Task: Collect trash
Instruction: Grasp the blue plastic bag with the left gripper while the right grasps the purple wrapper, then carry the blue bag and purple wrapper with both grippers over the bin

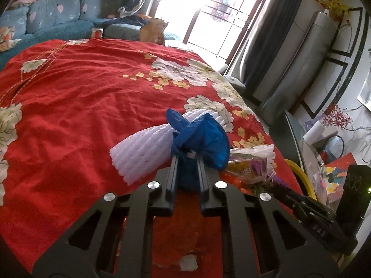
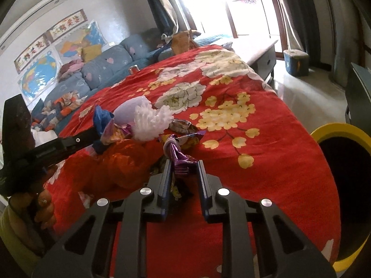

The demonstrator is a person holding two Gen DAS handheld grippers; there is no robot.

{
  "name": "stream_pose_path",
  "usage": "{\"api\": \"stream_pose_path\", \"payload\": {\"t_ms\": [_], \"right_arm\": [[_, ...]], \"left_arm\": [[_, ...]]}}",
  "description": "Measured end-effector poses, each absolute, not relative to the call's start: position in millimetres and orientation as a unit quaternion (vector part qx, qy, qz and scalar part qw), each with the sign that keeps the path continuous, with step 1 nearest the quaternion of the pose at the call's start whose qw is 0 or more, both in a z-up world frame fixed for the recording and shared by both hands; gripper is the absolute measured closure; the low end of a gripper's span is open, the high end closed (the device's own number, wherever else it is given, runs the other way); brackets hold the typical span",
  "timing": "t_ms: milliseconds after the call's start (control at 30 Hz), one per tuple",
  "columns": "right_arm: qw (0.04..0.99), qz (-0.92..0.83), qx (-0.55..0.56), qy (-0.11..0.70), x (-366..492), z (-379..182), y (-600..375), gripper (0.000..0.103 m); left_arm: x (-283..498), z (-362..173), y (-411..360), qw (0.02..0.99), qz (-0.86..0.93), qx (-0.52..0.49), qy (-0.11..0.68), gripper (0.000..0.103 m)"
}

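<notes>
Crumpled blue plastic bag (image 1: pixel 199 139) bunched upright on the red flowered cloth, leaning against a white ribbed foam net sleeve (image 1: pixel 143 153) lying flat. Just beside: crinkled purple foil snack wrapper (image 2: pixel 178 155), twisted; yellow-rimmed bin (image 2: pixel 343 185) near.

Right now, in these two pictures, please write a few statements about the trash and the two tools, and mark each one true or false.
1. The left tool is closed on a blue plastic bag. True.
2. The right tool is wide open and holds nothing. False: it is closed on a purple foil wrapper.
3. A white foam net lies on the red flowered cloth, beside the blue bag. True.
4. The bin with the yellow rim stands in the middle of the cloth. False: it is off the cloth's edge, on the right of the right wrist view.
5. The foam net is green. False: it is white.
</notes>
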State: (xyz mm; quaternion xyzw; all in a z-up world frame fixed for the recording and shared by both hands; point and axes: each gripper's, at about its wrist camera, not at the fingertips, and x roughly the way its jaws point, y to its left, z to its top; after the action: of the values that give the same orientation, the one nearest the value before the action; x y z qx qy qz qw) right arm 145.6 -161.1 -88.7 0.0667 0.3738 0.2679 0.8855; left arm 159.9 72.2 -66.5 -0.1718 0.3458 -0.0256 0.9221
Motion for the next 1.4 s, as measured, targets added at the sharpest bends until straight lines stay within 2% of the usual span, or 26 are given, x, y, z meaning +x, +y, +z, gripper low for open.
{"api": "stream_pose_path", "payload": {"t_ms": [267,933,1400], "right_arm": [[0.898,0.258,0.052,0.352,136.2,-77.3,-165.1,0.084],[0.914,0.238,0.062,0.324,125.2,-53.2,-187.9,0.085],[0.924,0.217,0.08,0.303,121.8,-38.0,-218.9,0.085]], "left_arm": [[147.0,-50.3,74.0,0.932,-0.034,-0.176,0.315,0.103],[126.9,-16.5,64.2,0.946,-0.056,-0.169,0.271,0.103],[115.4,20.8,18.3,0.956,-0.112,-0.145,0.229,0.103]]}}
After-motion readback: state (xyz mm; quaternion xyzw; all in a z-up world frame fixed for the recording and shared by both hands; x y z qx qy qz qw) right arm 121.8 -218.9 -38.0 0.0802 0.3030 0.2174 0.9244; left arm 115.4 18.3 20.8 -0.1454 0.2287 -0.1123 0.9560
